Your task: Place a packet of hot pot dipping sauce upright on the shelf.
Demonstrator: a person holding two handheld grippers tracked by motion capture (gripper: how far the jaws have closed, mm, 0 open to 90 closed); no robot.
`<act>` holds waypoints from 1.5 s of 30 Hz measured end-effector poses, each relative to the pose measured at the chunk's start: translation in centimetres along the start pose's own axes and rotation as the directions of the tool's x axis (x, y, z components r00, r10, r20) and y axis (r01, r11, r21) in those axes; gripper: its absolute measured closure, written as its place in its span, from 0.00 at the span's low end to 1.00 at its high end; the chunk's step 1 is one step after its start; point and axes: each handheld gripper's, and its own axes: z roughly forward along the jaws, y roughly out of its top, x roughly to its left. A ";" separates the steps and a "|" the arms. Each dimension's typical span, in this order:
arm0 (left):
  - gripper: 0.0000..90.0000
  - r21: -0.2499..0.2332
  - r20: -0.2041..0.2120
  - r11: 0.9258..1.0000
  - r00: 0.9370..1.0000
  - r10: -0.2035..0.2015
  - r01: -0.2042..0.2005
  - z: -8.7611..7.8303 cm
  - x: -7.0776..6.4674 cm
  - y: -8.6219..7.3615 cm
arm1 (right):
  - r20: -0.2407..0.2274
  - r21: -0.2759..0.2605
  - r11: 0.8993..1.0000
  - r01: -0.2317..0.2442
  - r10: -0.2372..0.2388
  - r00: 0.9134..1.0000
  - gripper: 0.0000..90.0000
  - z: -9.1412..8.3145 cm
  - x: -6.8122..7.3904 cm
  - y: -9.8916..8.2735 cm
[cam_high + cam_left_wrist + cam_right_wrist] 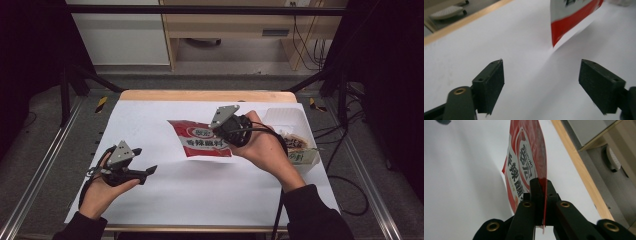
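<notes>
Right gripper (541, 195) clamps the flat red-and-white foil seasoning packet (202, 140).
Left gripper (541, 85), at eight o'clock from the packet, gapes wide over the white table sheet (200, 195), holding nothing.

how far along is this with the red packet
Done: the right claw has the red sauce packet pinched by its edge, above the white table. In hand: the left claw stands open and empty, apart from it. Left: the packet looks unopened; the noodle container waits beside it.

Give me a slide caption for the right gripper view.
Right tool clamps the red-and-white sachet's edge above the white table.
</notes>
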 end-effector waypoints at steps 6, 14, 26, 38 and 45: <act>0.13 0.026 -0.018 0.999 0.999 -0.029 0.030 0.6 0.9 -1.9 | 0.023 -0.018 1.000 0.001 0.000 1.000 1.00 -1.0 -1.1 -0.2; 0.12 0.012 -0.046 0.994 0.993 -0.109 0.110 0.3 2.2 -4.1 | 0.046 -0.009 1.000 0.004 -0.004 0.999 1.00 -2.1 -2.0 -0.5; 0.11 -0.028 -0.095 0.986 0.982 -0.163 0.161 -0.4 3.0 -4.8 | 0.077 -0.047 0.999 -0.006 0.010 0.997 1.00 -3.8 -3.6 -1.3; 0.11 -0.031 -0.118 0.980 0.973 -0.197 0.194 -0.7 3.8 -5.3 | 0.101 -0.062 0.998 0.011 -0.005 0.995 1.00 -4.2 -5.8 -0.9; 0.11 -0.018 -0.118 0.983 0.976 -0.182 0.181 -0.4 3.6 -5.2 | 0.132 -0.070 0.998 -0.002 0.011 0.991 1.00 -4.7 -6.8 -1.3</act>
